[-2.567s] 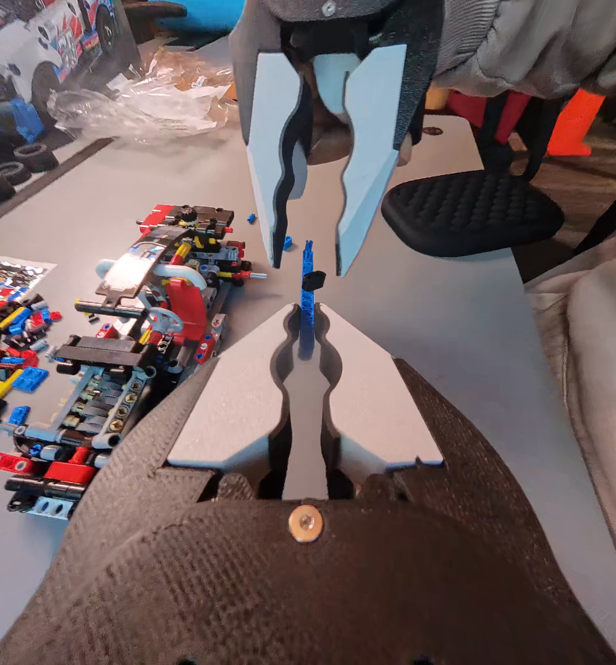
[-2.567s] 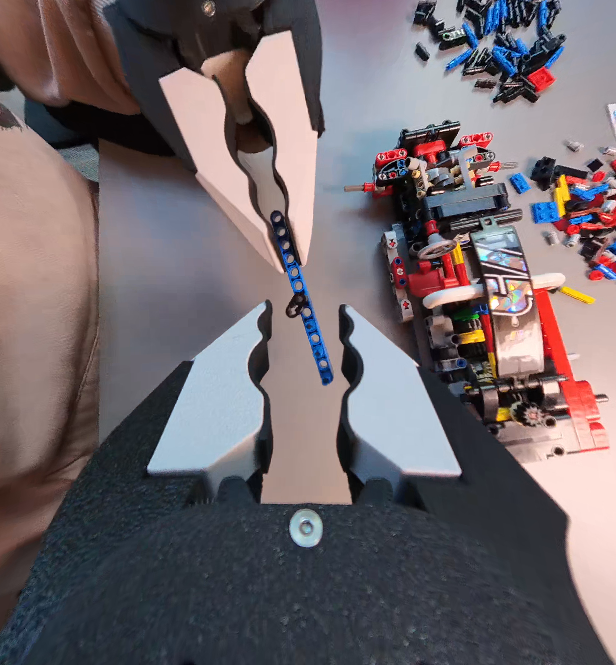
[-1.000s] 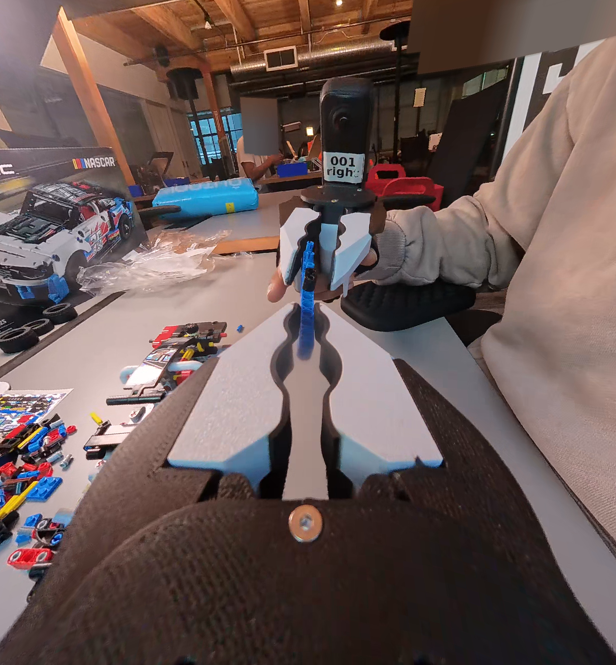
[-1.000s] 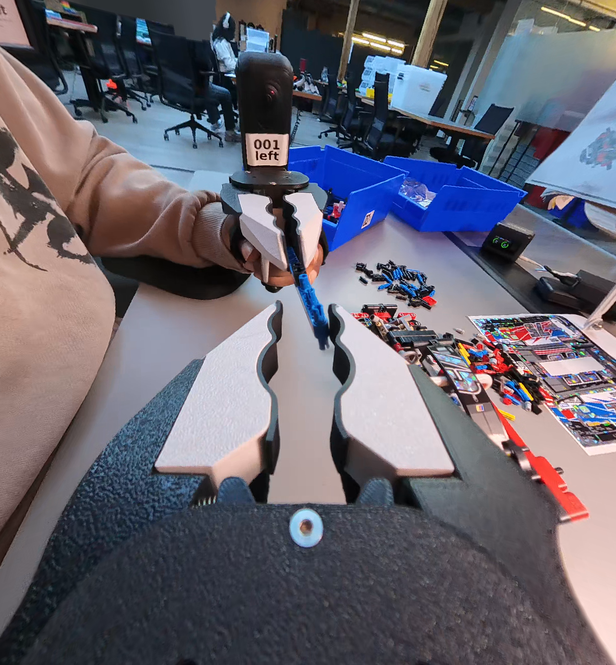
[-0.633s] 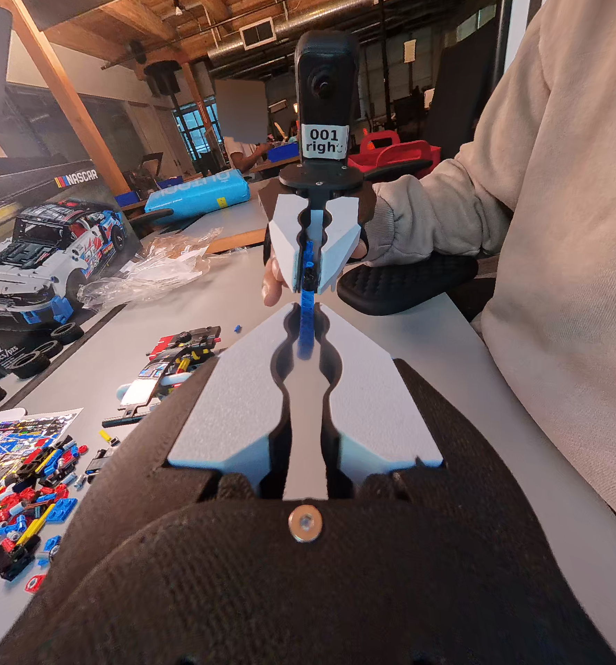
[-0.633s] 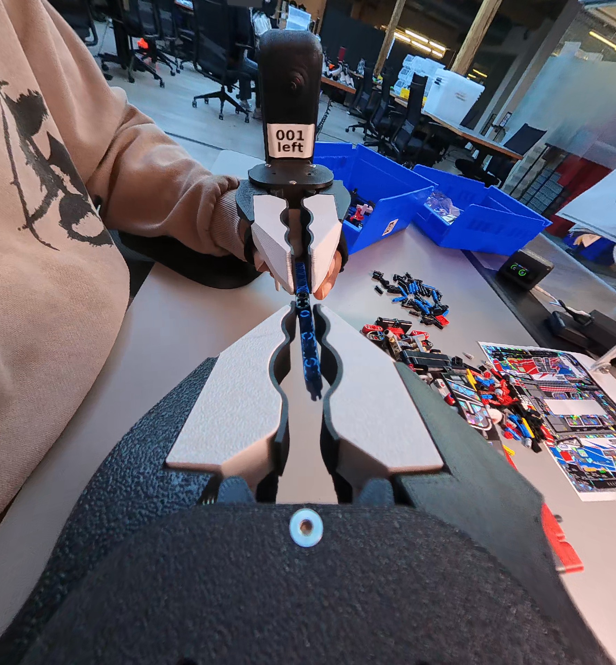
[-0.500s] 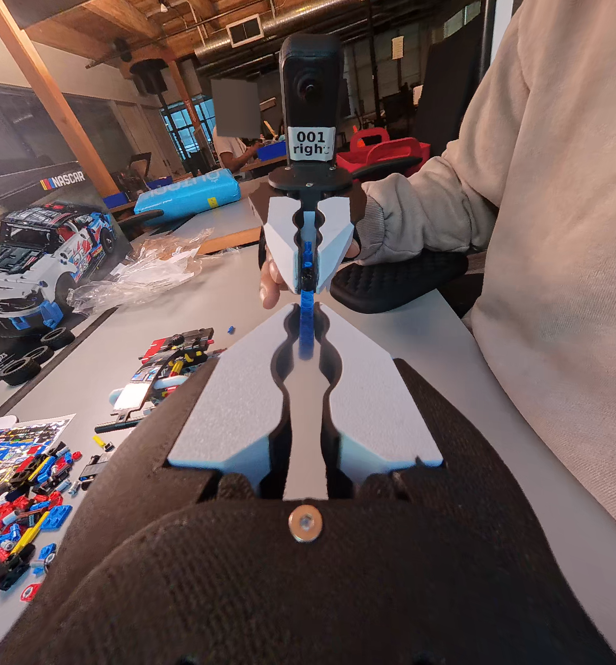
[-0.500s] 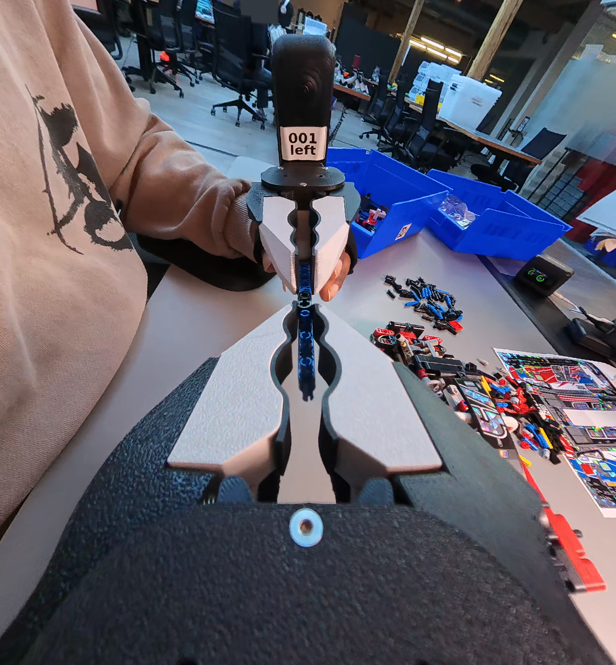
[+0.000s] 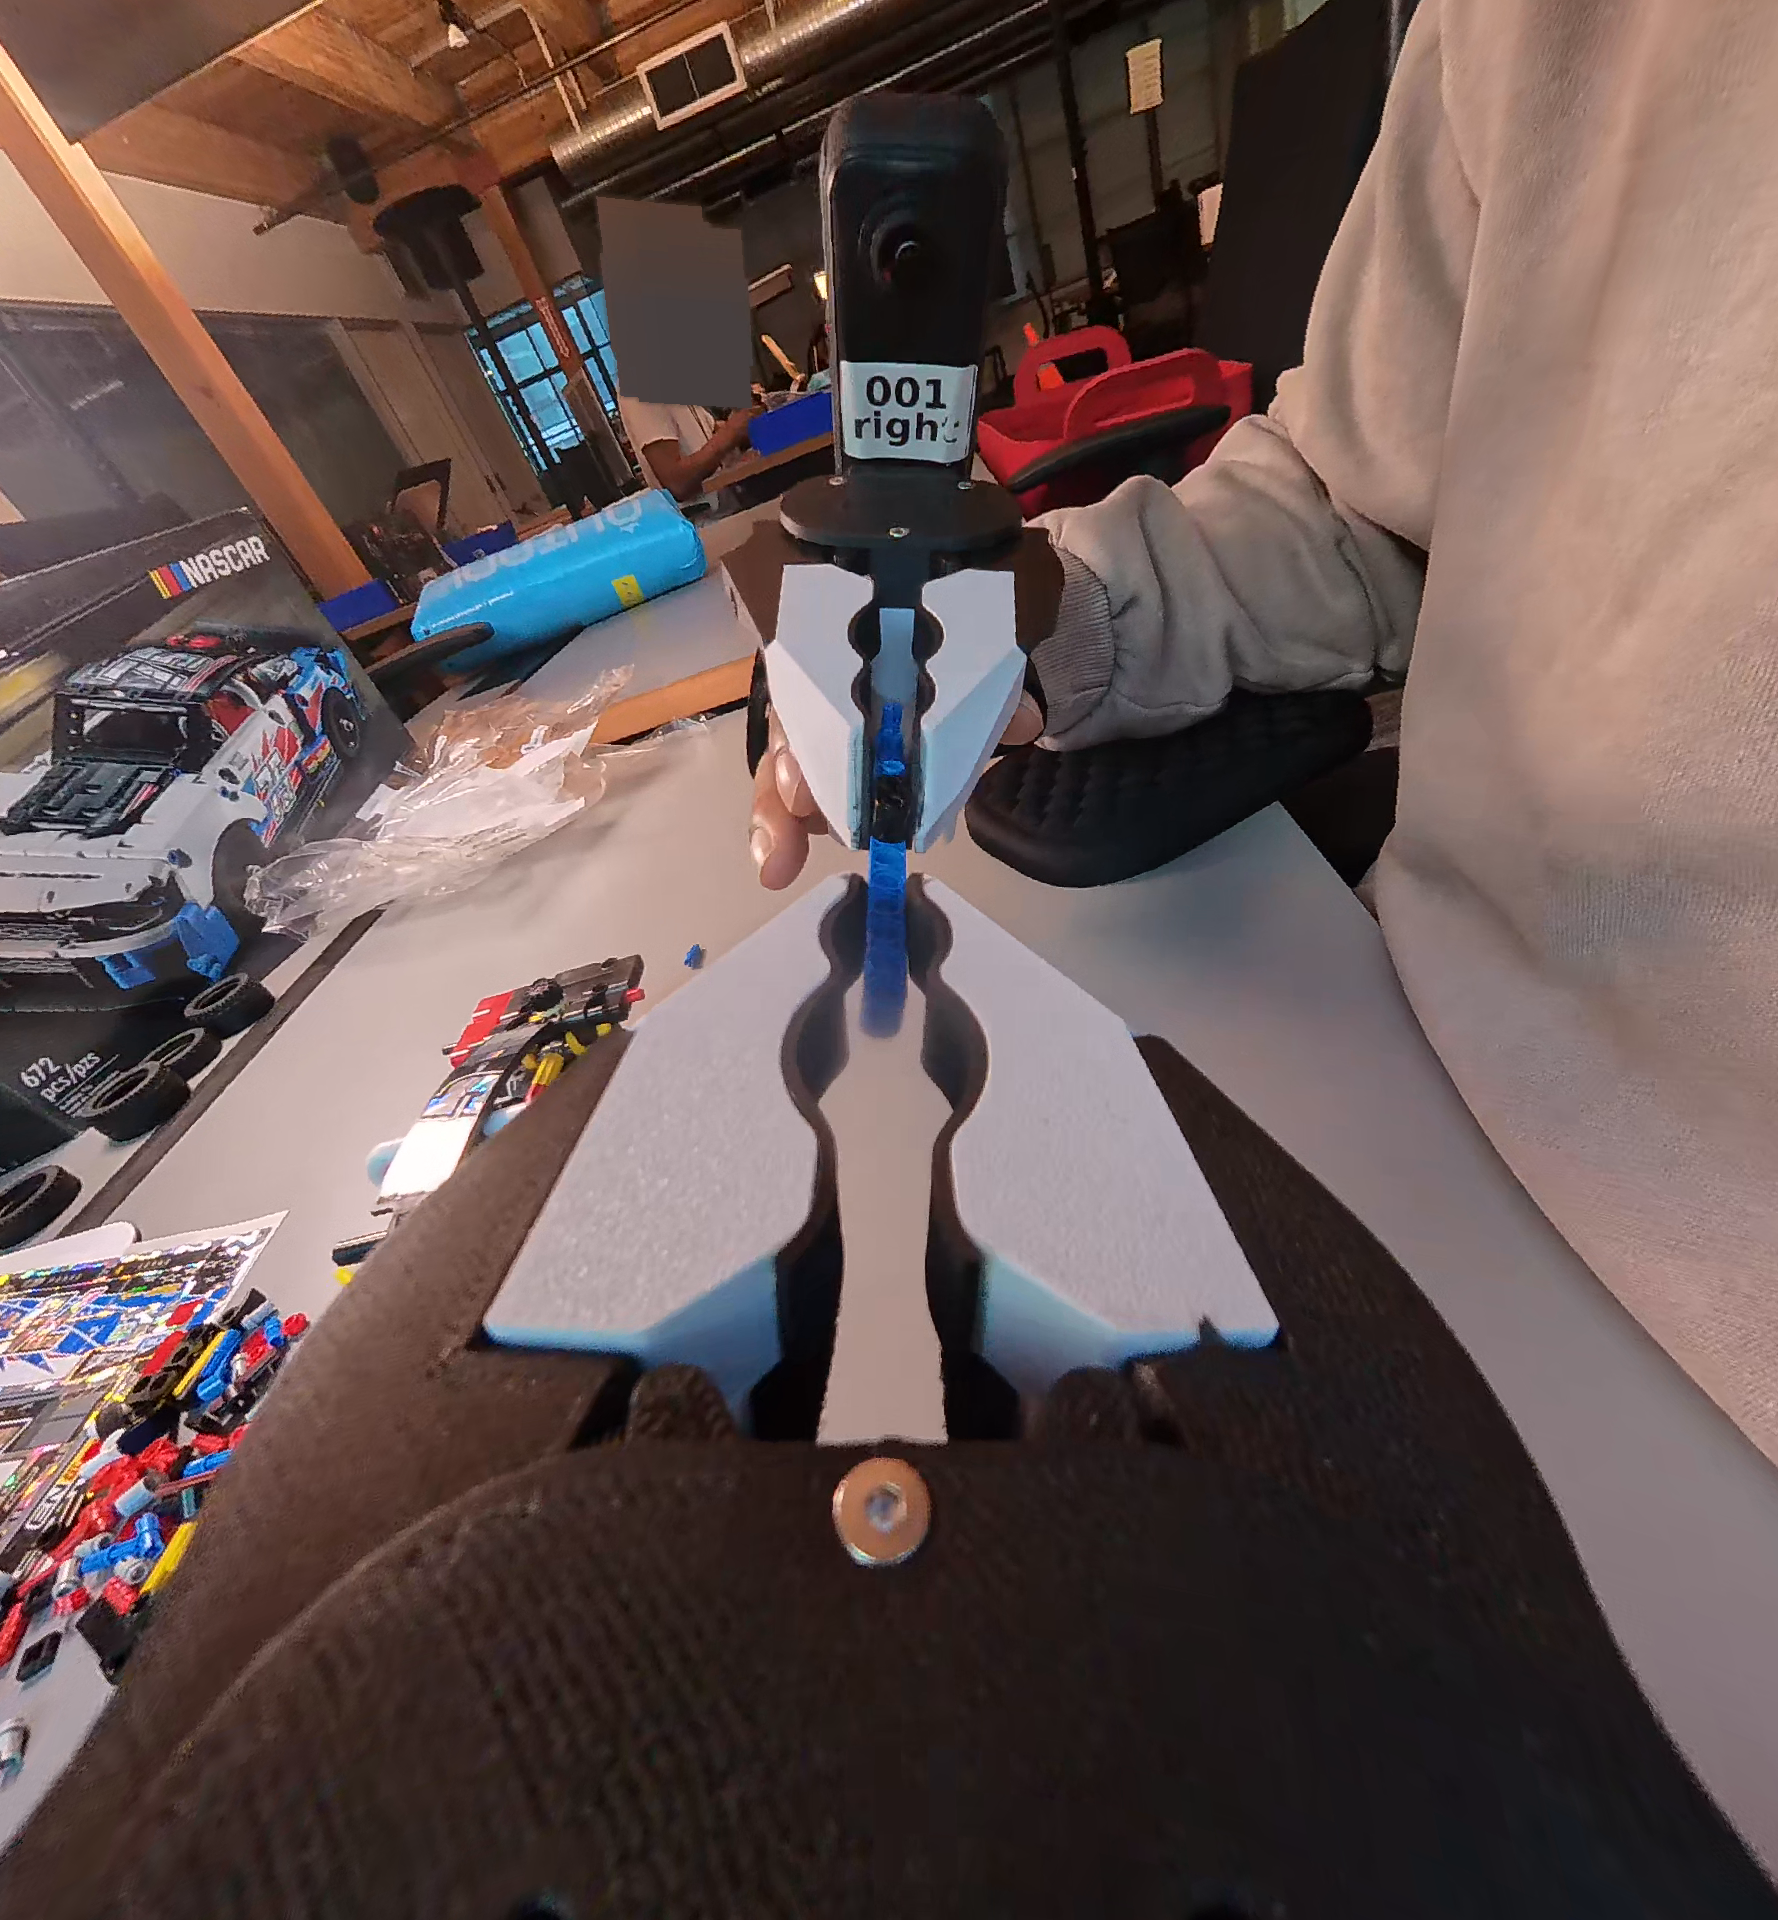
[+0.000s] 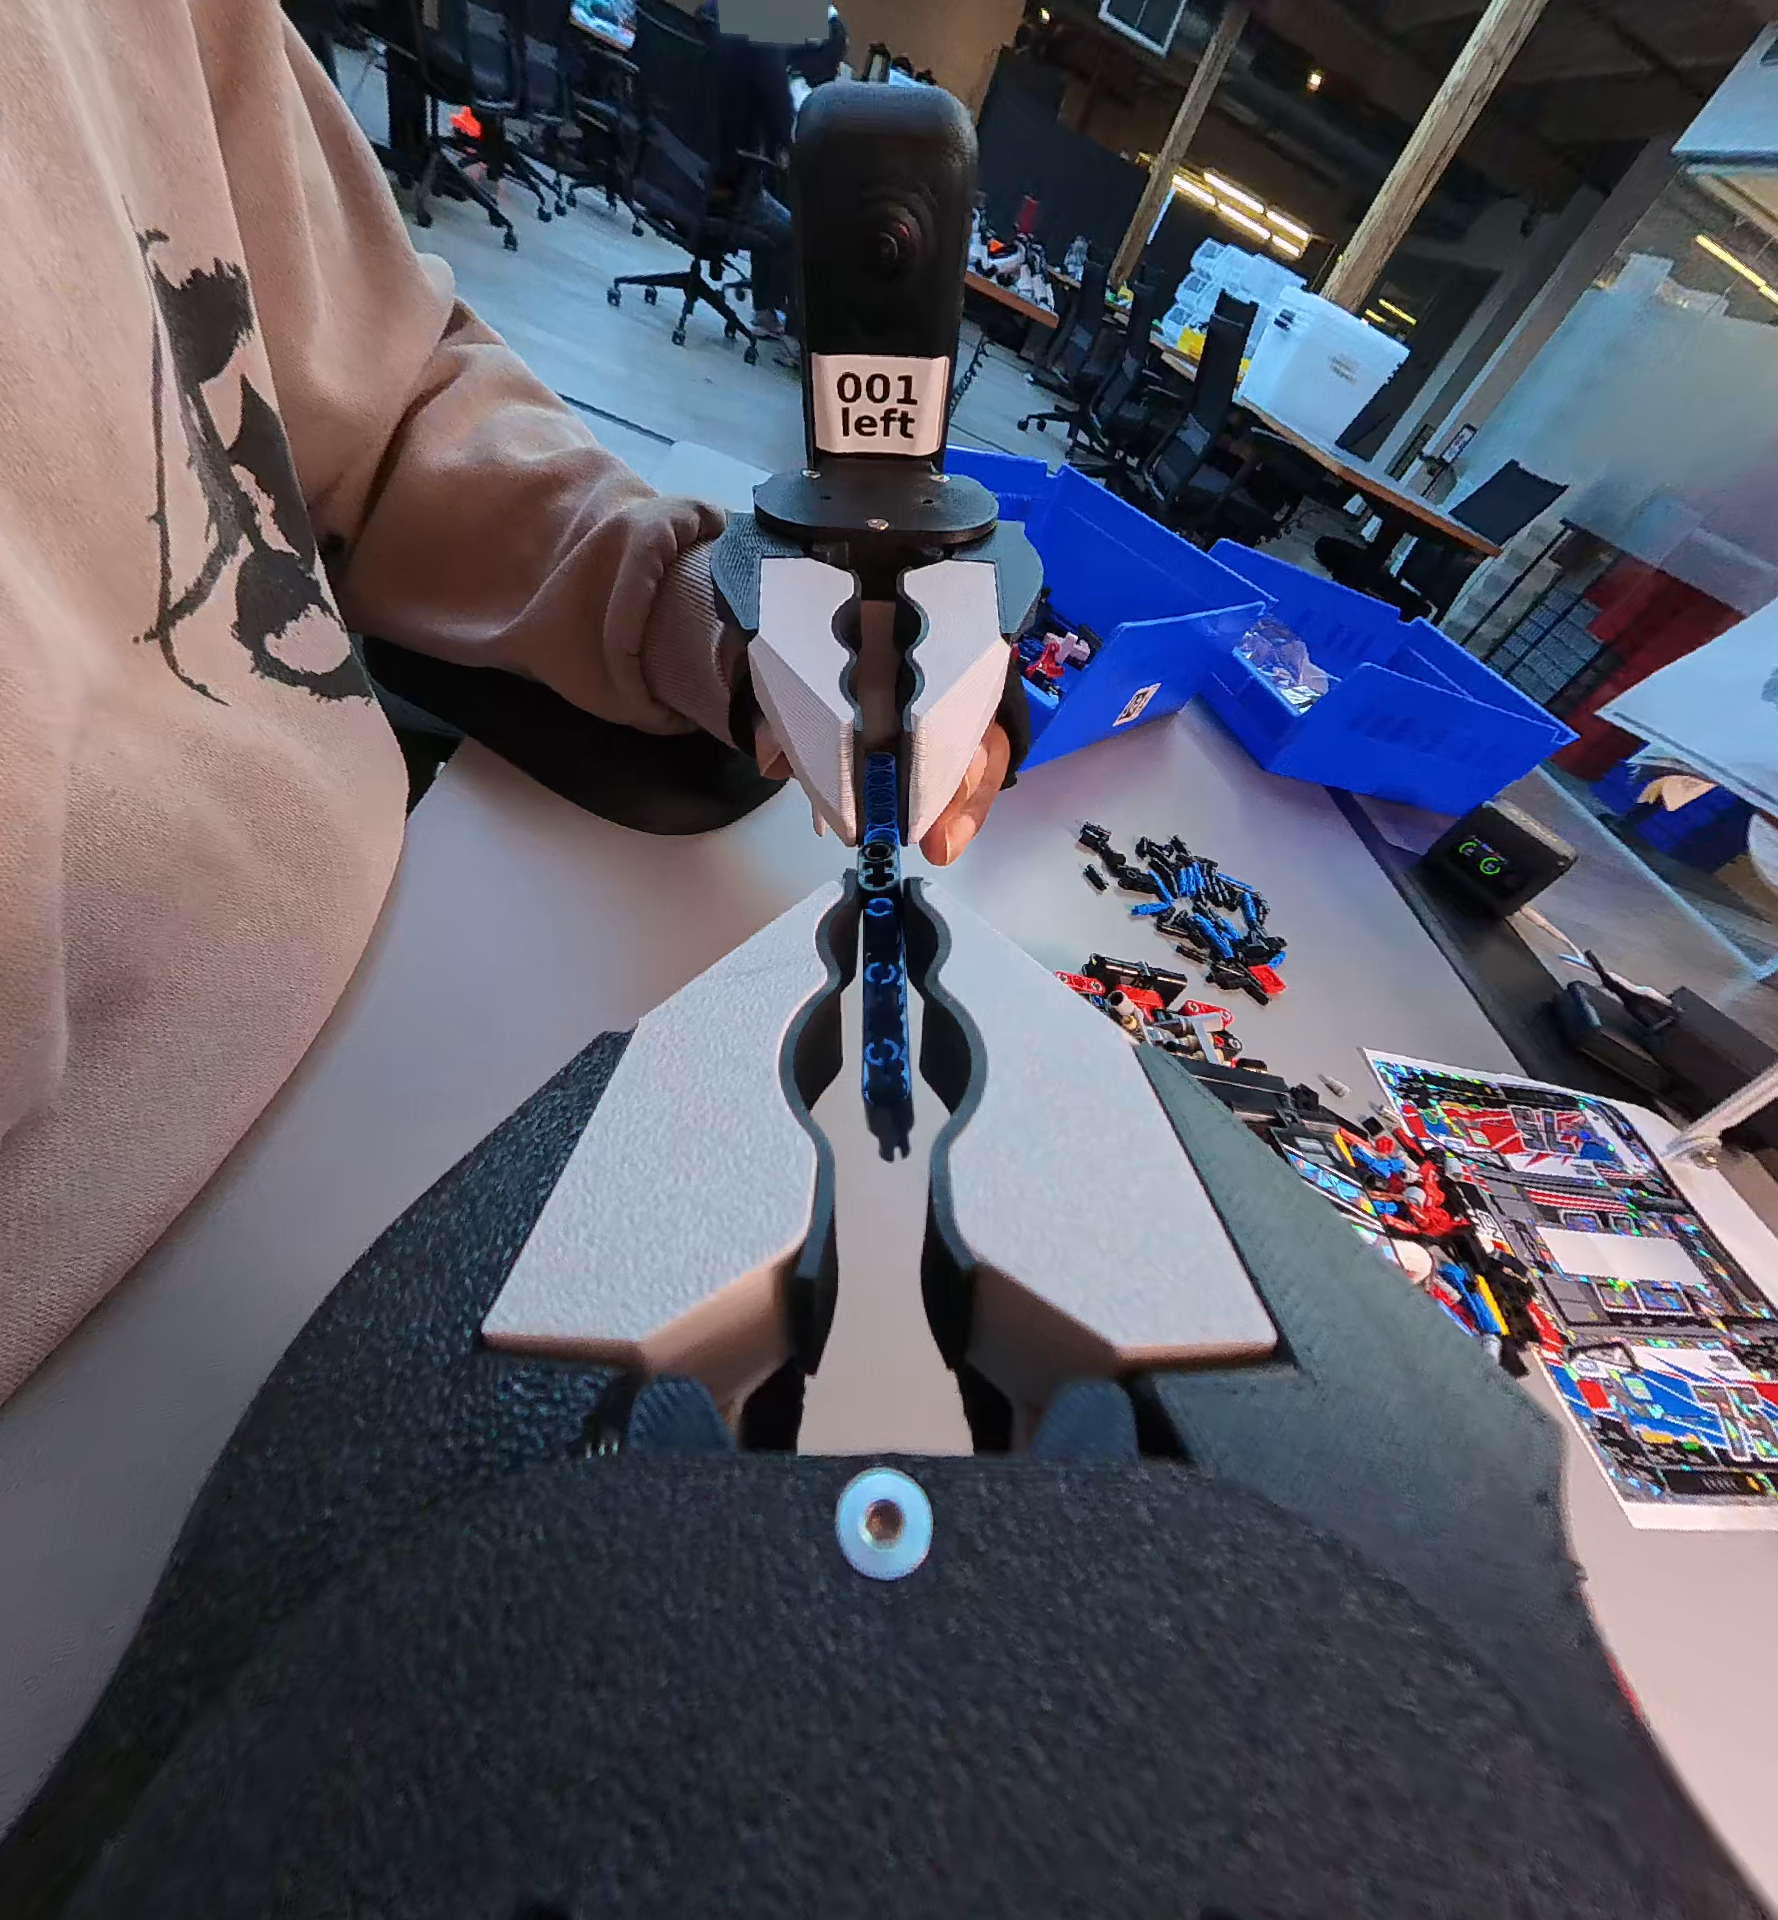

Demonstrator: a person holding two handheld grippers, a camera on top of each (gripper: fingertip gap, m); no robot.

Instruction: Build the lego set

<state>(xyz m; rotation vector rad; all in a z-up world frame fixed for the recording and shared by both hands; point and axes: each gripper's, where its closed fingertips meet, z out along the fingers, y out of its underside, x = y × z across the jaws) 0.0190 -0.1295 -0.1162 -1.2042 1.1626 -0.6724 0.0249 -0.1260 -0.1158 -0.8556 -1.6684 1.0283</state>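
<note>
Left wrist view: a long blue perforated plastic beam is clamped between both closed grippers. If twisted unevenly, its small black connector could be dislodged.

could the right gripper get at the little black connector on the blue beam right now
Probably yes. The small black connector sits on the long blue holed beam in the short gap between both tips, right ahead of the right gripper, but that gripper is shut on the beam and must let go first.
</note>
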